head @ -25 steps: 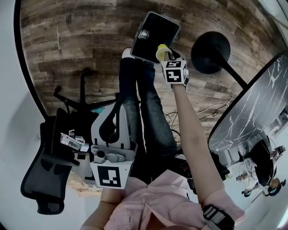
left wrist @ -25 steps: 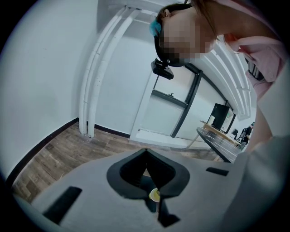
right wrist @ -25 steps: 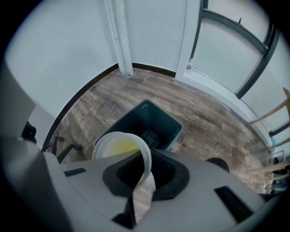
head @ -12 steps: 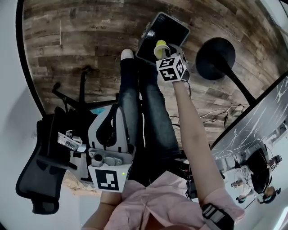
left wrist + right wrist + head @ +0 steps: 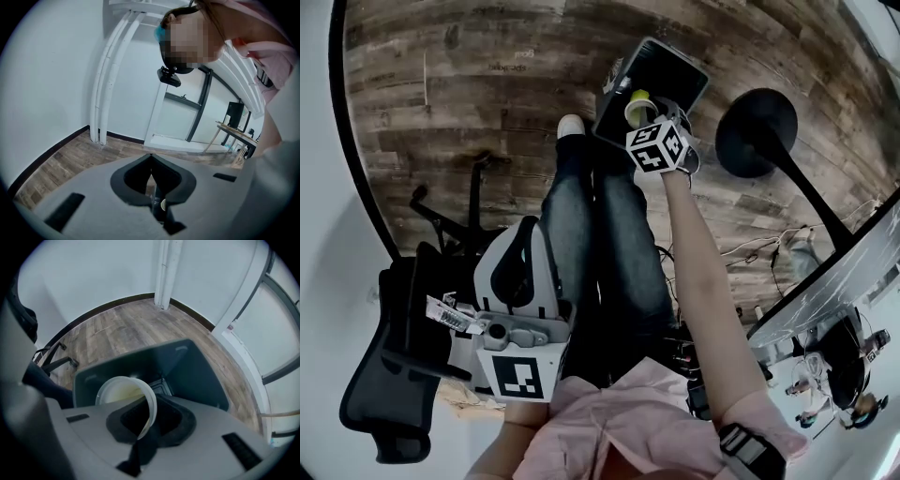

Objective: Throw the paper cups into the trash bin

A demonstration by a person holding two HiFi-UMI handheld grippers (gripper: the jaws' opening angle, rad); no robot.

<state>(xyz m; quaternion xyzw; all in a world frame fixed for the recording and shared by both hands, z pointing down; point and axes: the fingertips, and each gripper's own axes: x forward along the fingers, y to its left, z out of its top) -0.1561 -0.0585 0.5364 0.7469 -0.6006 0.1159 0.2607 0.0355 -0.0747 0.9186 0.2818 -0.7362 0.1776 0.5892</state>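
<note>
Right tongs [image 5: 143, 430] are pinching the rim of the pale paper cup [image 5: 123, 397], which is hanging over the open dark rectangular trash bin [image 5: 201, 371]. Left tongs [image 5: 153, 185] are sitting pressed together, empty. Best to spread the right tongs only while centred over the opening.

The floor of brown wooden planks [image 5: 441, 103] looks matt and grainy, with pale worn streaks. The dark rectangular plastic trash bin [image 5: 201, 371] is smooth with a dull sheen. The pale round paper cup [image 5: 123, 392] has a matt rim and a yellowish inside. The right claw [image 5: 143, 425] is matt grey plastic with black pads. The dark round bench top [image 5: 853, 272] is glossy and veined like marble. The pink shirt [image 5: 628, 422] is soft cloth, and the dark trousers [image 5: 623, 244] look like denim.
</note>
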